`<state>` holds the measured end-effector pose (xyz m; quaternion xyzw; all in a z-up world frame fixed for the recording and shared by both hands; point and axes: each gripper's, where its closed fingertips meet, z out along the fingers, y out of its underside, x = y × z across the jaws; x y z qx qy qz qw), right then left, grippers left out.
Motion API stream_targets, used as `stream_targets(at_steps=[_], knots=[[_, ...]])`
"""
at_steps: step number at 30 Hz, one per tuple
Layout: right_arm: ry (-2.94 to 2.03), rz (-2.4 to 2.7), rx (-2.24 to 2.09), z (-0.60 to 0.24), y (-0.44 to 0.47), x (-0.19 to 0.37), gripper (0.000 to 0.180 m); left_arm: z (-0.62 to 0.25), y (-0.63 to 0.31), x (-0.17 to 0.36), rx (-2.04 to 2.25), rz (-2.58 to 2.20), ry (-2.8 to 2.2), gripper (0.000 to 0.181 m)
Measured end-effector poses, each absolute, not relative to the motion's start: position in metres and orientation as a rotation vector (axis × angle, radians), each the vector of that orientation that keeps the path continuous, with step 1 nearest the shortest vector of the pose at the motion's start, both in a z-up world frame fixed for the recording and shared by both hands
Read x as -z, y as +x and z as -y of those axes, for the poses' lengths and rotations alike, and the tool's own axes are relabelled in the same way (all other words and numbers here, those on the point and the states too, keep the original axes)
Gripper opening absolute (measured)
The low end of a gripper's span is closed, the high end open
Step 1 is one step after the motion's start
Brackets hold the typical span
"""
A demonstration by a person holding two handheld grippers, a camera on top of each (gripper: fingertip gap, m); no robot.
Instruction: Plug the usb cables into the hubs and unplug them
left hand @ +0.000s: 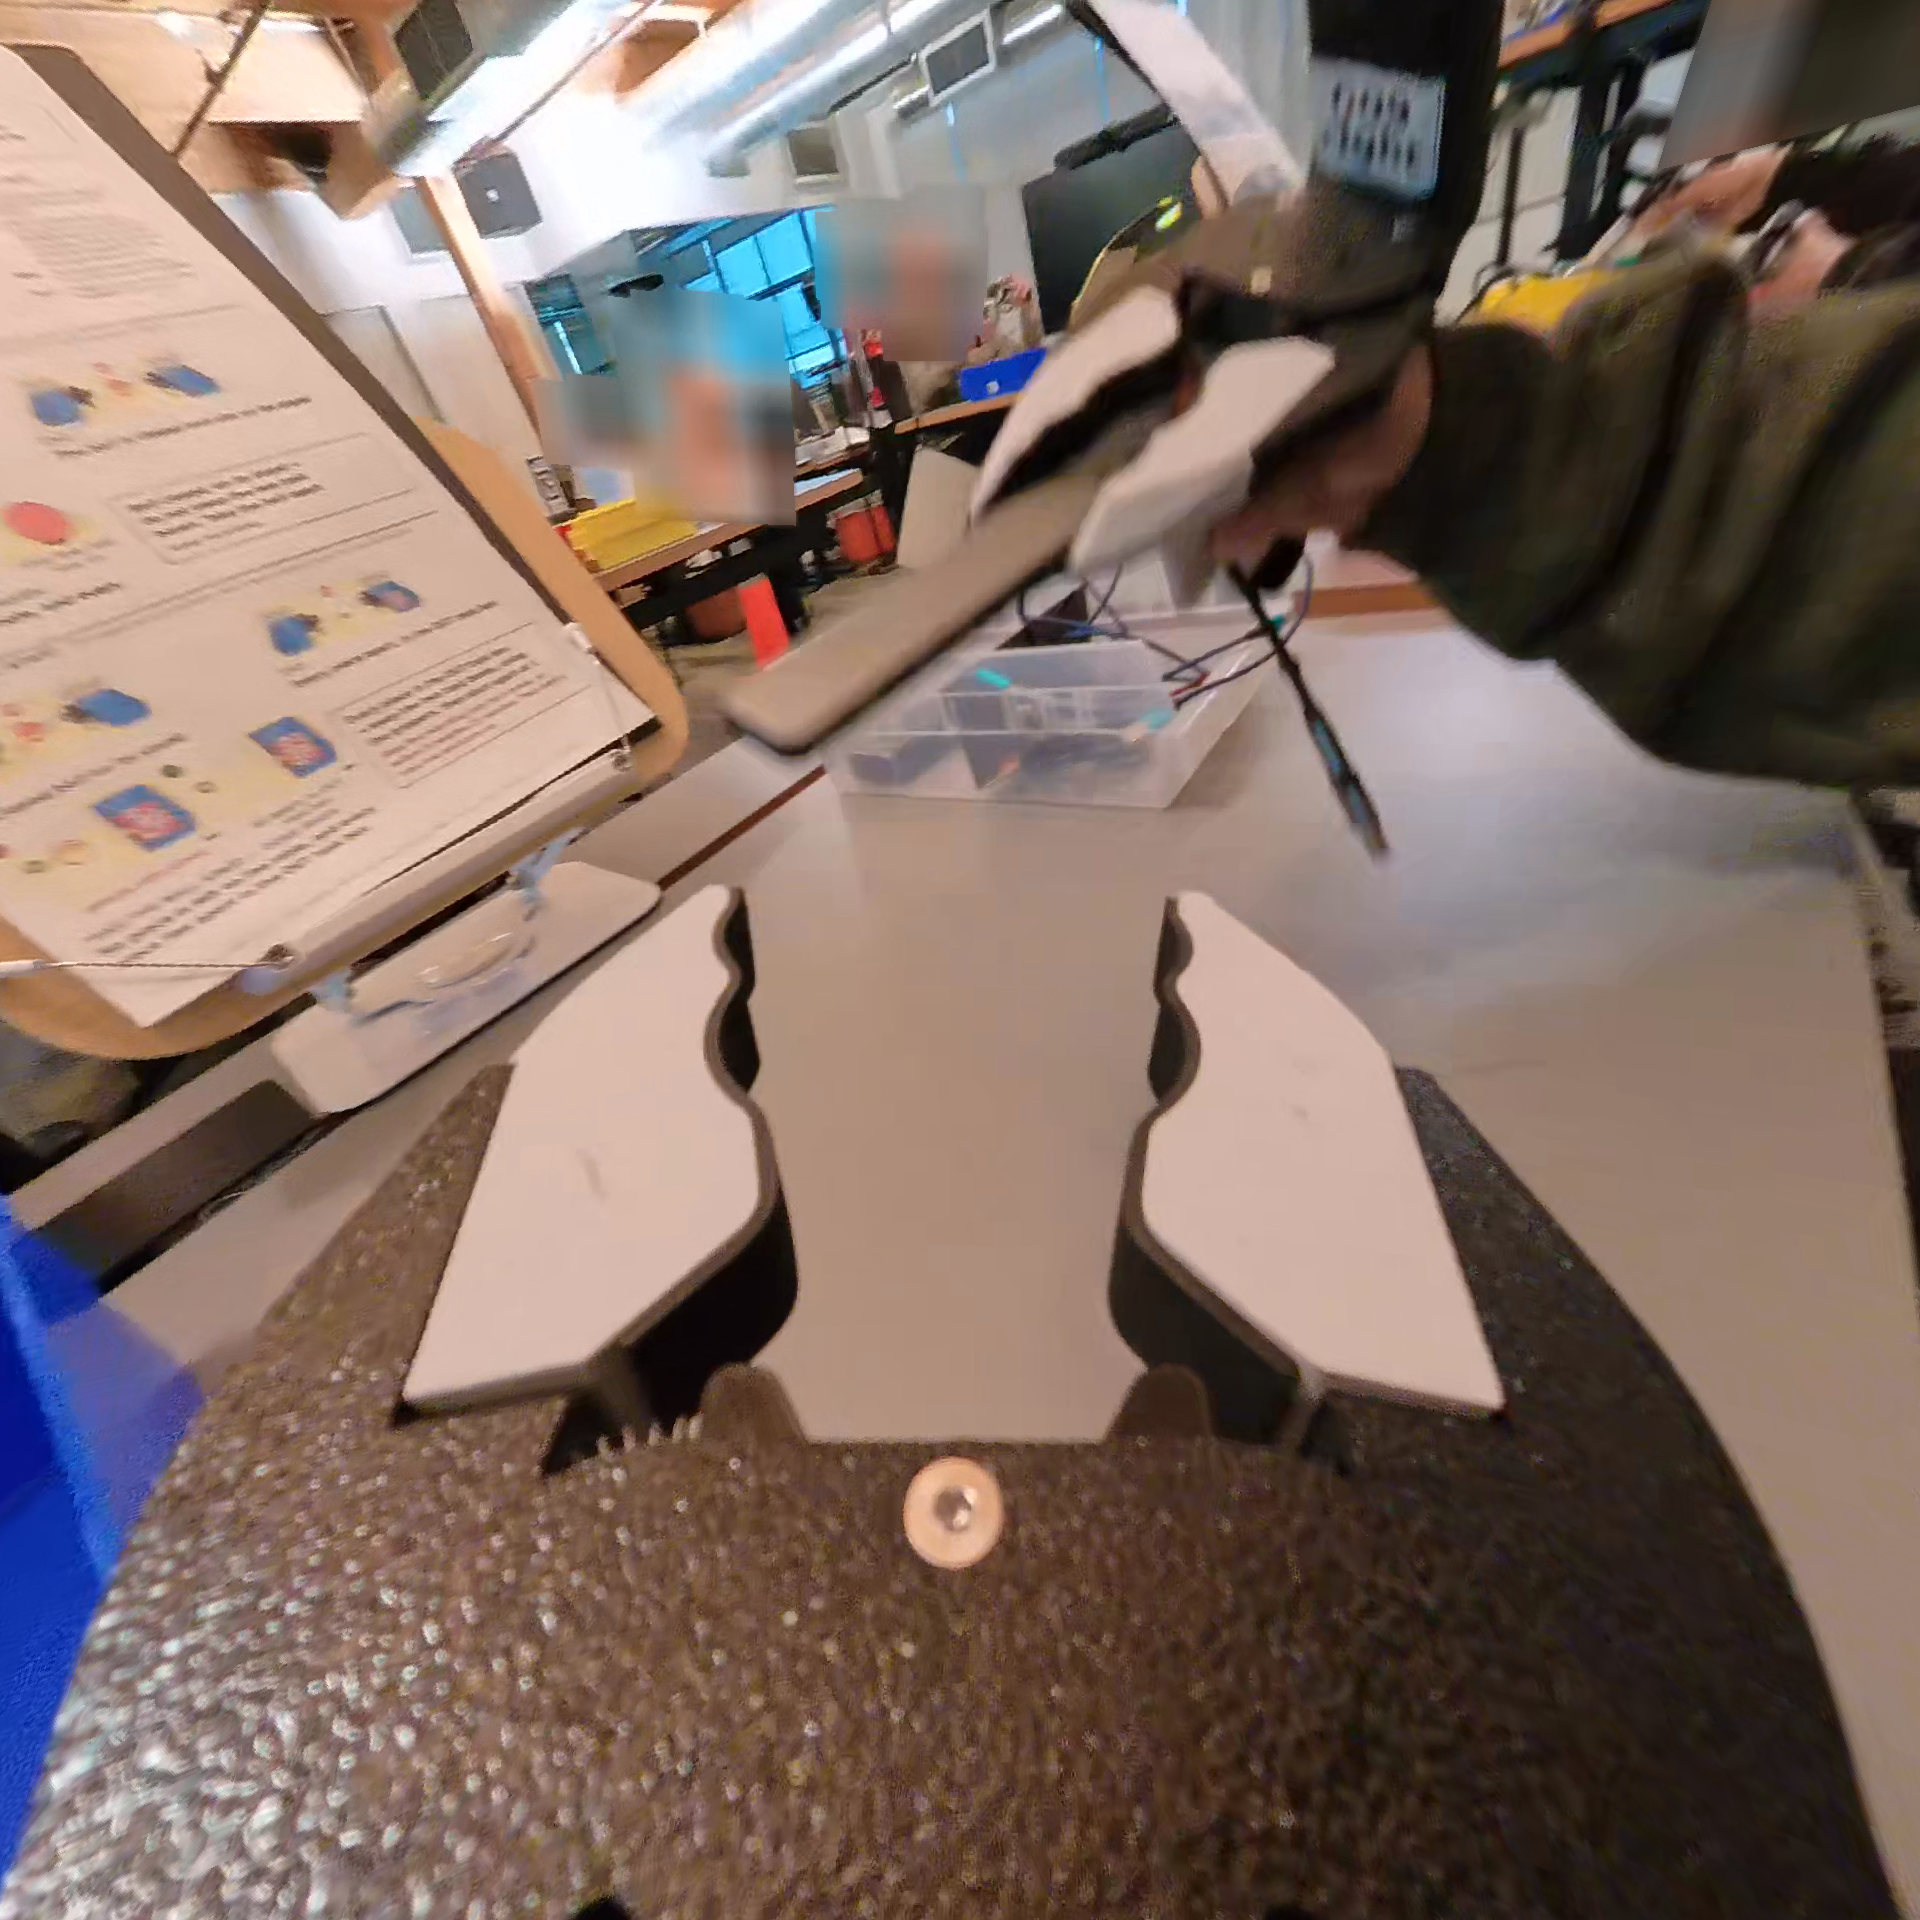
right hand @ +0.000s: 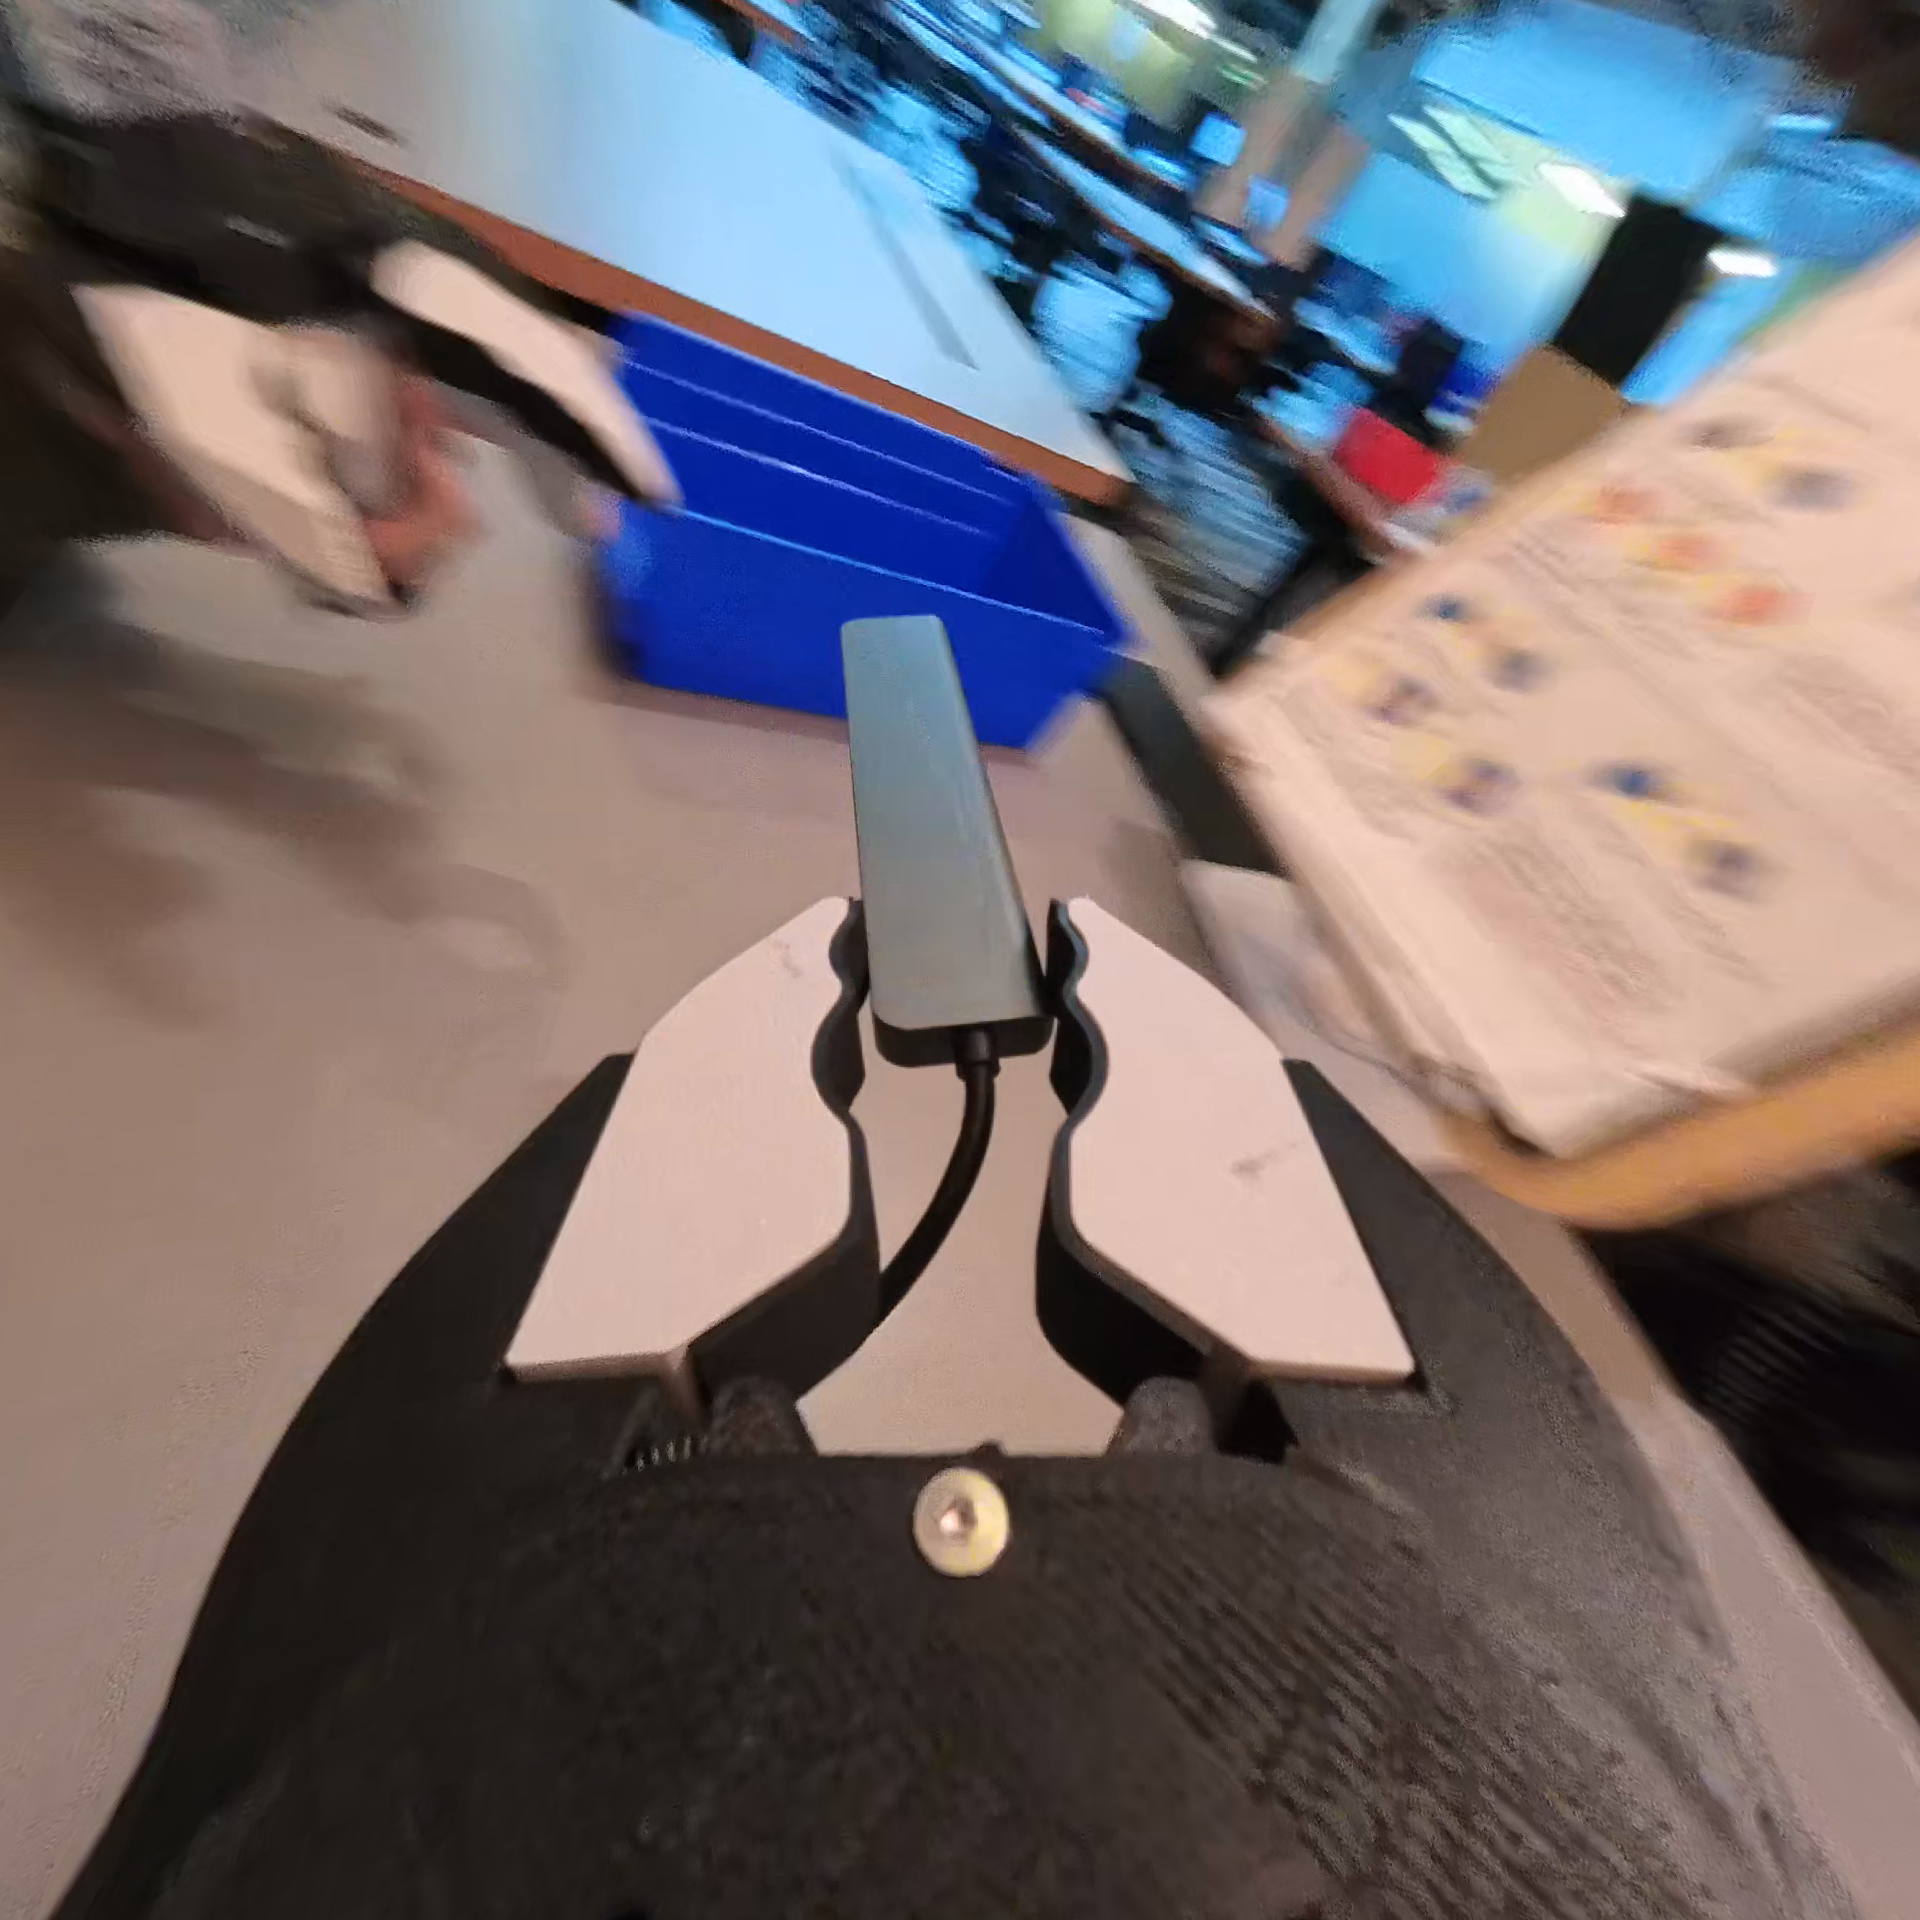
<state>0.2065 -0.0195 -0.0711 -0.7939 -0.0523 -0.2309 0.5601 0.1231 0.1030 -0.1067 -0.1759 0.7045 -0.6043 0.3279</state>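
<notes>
We held the slim grey slab-shaped USB hub point(right hand: 930, 821) in our right gripper point(right hand: 951, 961), its fingers closed onto the hub's cable end so the long body stuck out forward and off the table, probably to leave the side ports reachable for a plug. The hub's own short black cable point(right hand: 956, 1164) curled back between the fingers and hung below, ending in a dark plug point(left hand: 1351, 790) that dangled in the air, seen from the left wrist view. Our left gripper point(left hand: 956, 997) was spread wide with nothing between its fingers, low over the bare grey tabletop point(left hand: 1507, 987), likely ready to fetch a cable. The clear plastic compartment box point(left hand: 1049, 727) with loose thin wires sat beyond it, well apart, just under the raised hub; we judged that was where the cables were, though we could not tell connectors in it. Open table lay between the left gripper and the box, so the reach looked free. On the left side a tilted wooden stand with printed instruction sheets point(left hand: 260, 582) overhung the table edge and narrowed the room there; a blue plastic divided bin point(right hand: 831, 582) sat near the far edge in the right wrist view, which was heavily blurred.
</notes>
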Motion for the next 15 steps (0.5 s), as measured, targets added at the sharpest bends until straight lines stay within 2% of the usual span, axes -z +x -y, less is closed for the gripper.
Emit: stream_targets(at_steps=[5, 9, 12, 15], knots=[[-2.068, -0.057, 1.033, 0.133, 0.316, 0.022, 0.033, -0.101, 0.128, 0.121, 1.586, -1.890, -0.496, 0.070], [-2.142, 0.018, 1.280, 0.199, 0.387, -0.018, 0.033, -0.101, 0.133, 0.135, 1.580, -1.932, -0.543, 0.067], [-1.994, -0.048, 1.473, 0.224, 0.436, -0.051, 0.033, -0.098, 0.135, 0.142, 1.598, -1.946, -0.566, 0.065], [-1.921, -0.080, 1.668, 0.242, 0.476, -0.049, 0.033, -0.092, 0.136, 0.146, 1.627, -1.962, -0.585, 0.064]])
